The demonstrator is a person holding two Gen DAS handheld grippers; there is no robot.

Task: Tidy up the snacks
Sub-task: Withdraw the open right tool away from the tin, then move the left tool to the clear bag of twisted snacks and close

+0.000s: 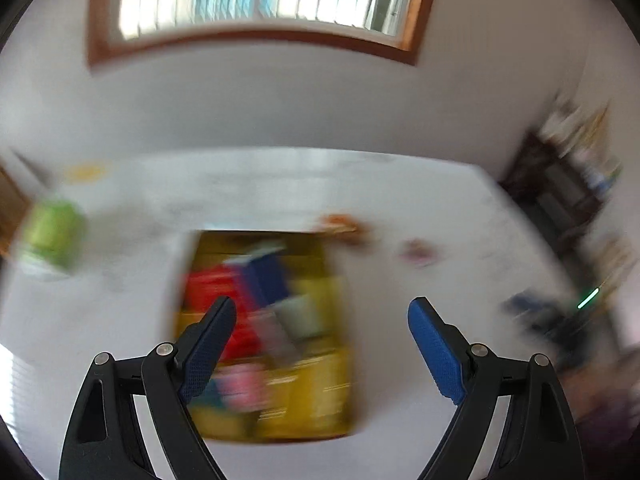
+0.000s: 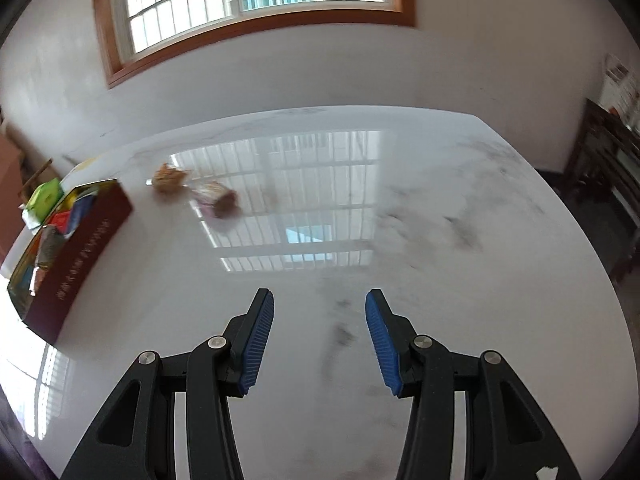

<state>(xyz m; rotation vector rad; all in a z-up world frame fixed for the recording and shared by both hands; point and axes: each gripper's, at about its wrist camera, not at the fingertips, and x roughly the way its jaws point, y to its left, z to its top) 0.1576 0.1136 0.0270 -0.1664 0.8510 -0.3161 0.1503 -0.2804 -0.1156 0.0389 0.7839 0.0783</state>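
At the left edge of the right wrist view sits the snack box, dark red outside, already crowded with bright packets. Two loose snacks lie on the counter just beyond it, upper left of centre. My right tongs are partly spread and empty; my left tongs gape wide over the box, holding nothing. I'd swing right toward the nearer clear-wrapped snack, square the pads across its width, and pinch gently.
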